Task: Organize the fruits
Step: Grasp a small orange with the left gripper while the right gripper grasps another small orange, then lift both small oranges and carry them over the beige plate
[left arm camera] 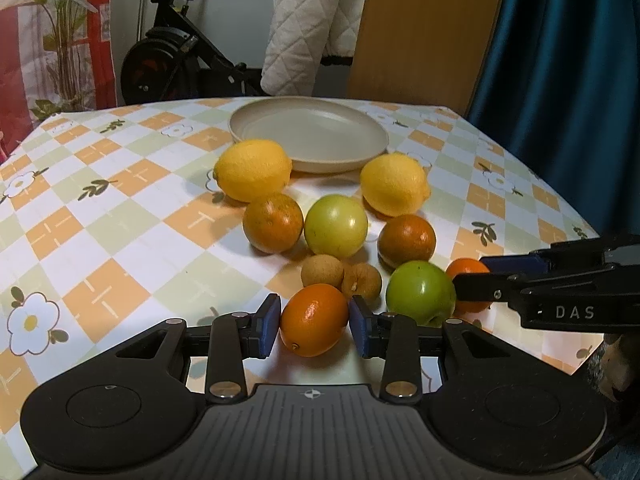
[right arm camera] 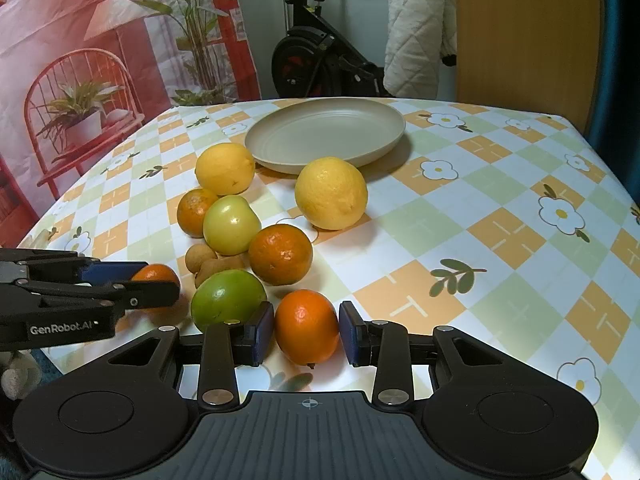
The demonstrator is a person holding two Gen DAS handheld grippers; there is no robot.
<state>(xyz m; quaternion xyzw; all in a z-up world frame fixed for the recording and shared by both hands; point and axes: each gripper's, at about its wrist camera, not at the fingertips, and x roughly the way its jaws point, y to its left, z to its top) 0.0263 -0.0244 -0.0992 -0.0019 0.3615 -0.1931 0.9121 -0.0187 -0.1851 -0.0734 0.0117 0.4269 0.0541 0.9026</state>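
Squarely between the blue pads of the left tongs [left arm camera: 314, 326]: an oval orange [left arm camera: 314, 320], low in the middle of the left wrist view, resting on the tablecloth [left arm camera: 120, 220]. Pads pressed against both of its sides, pinching it. Glossy, smooth-skinned, egg-shaped, with a small stem mark near its lower end.

Likewise pinched in the right tongs [right arm camera: 306, 332]: a round orange [right arm camera: 306, 326], low centre of the right wrist view, a blue pad tight on each flank, bottom touching the cloth. Finely dimpled peel, bright highlight on top.

Just beyond the two pairs of tongs, clustered mid-frame:
- a green apple [left arm camera: 420, 296], waxy and shiny, right of the oval orange and just beside the right tongs' black fingers
- two small brown fruits [left arm camera: 322, 271] [left arm camera: 361, 280], matte, rough-skinned, touching each other
- a pale yellow-green apple [left arm camera: 335, 225], smooth and round, at the centre of the group
- two darker oranges [left arm camera: 273, 223] [left arm camera: 407, 240], mottled with green-brown patches, one either side of the pale apple
- two lemons [left arm camera: 252, 170] [left arm camera: 394, 184], pebbled yellow skin, pointed tips, farthest back among the fruit

Behind the lemons, upper middle of the frame: a shallow round plate [left arm camera: 320, 162], matte beige, with a low raised rim; the left lemon touching or nearly touching its edge.

Underneath everything, a slick plastic-looking tablecloth, chequered in orange, pale green and white, printed with white flowers and leaf sprigs.
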